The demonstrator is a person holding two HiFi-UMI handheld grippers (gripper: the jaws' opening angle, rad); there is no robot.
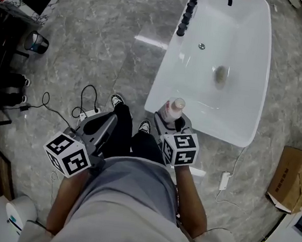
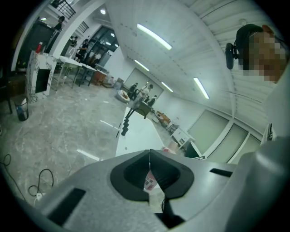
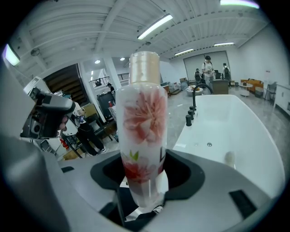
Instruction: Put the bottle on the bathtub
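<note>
- right gripper (image 1: 171, 122) clamps the bottle (image 3: 144, 136) upright, by the bathtub (image 1: 164, 78) near rim.
- left gripper (image 2: 149, 159) jaws together, empty.
- placement and release not yet done.

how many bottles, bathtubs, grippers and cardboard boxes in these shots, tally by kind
bottle: 1
bathtub: 1
grippers: 2 (left gripper, right gripper)
cardboard box: 1
total: 5

grey marble floor (image 1: 94, 46) | white ceiling (image 2: 181, 54) with strip lights (image 2: 154, 36) | open cardboard box (image 1: 290, 180)
</note>
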